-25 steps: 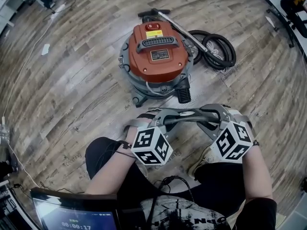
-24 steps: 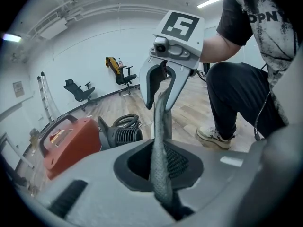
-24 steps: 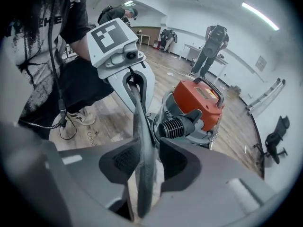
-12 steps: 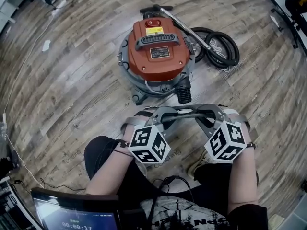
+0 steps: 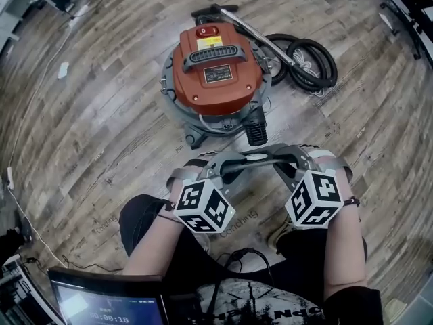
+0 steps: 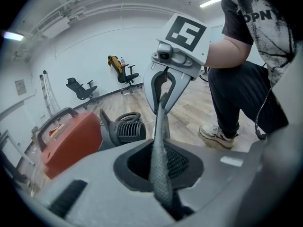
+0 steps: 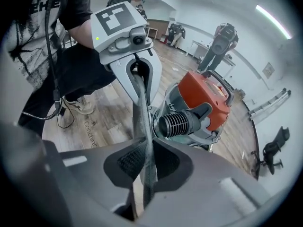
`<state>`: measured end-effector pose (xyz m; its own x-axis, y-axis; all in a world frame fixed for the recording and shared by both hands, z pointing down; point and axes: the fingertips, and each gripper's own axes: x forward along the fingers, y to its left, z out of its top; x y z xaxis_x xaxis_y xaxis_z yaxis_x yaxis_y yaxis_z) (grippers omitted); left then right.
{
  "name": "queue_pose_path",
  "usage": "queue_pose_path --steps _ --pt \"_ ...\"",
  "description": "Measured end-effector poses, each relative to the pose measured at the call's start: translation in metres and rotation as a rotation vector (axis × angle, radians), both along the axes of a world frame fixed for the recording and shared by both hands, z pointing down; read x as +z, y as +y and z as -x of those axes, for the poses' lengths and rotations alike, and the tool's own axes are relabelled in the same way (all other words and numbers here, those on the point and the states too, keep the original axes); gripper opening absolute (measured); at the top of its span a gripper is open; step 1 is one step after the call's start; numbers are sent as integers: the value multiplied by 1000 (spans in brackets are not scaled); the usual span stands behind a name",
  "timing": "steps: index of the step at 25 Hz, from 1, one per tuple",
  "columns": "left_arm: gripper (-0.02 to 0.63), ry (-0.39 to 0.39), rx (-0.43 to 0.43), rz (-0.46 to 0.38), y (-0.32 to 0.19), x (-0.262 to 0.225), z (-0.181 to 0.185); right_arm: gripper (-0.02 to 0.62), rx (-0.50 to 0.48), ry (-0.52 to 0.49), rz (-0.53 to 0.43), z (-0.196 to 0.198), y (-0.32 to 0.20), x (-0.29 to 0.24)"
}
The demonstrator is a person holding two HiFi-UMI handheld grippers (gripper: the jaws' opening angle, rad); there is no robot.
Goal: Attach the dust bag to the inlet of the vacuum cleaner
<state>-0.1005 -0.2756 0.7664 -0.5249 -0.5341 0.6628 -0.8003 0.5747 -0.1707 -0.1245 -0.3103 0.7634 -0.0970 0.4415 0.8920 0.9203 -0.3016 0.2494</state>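
Note:
The vacuum cleaner (image 5: 215, 63) has an orange lid on a grey drum, and its black ribbed inlet (image 5: 256, 133) faces me. The dust bag (image 5: 257, 158) hangs as a flat grey band just in front of the inlet, stretched between both grippers. My left gripper (image 5: 225, 164) is shut on its left end, where the fabric edge (image 6: 158, 145) runs out of the jaws. My right gripper (image 5: 287, 160) has just been closing, and its pads now pinch the fabric (image 7: 142, 117). The inlet (image 7: 177, 123) lies just beyond the bag.
A coiled black hose (image 5: 306, 63) and a metal wand (image 5: 254, 32) lie on the wooden floor behind the vacuum. My legs and a shoe (image 5: 281, 232) are below the grippers, with a laptop (image 5: 101, 307) at the lower left. People (image 7: 222, 39) stand far off.
The right gripper has sunk a little and drawn its jaws in on the bag's right end. The left gripper has stayed where it was, still holding the other end.

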Motion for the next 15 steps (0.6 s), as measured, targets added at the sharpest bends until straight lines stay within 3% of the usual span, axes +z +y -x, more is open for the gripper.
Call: queue_pose_path --steps 5,15 --pt "34 -18 2 65 5 -3 7 31 6 -13 27 5 5 -3" --pt "31 -19 -11 55 0 -2 24 32 38 -67 37 28 3 -10"
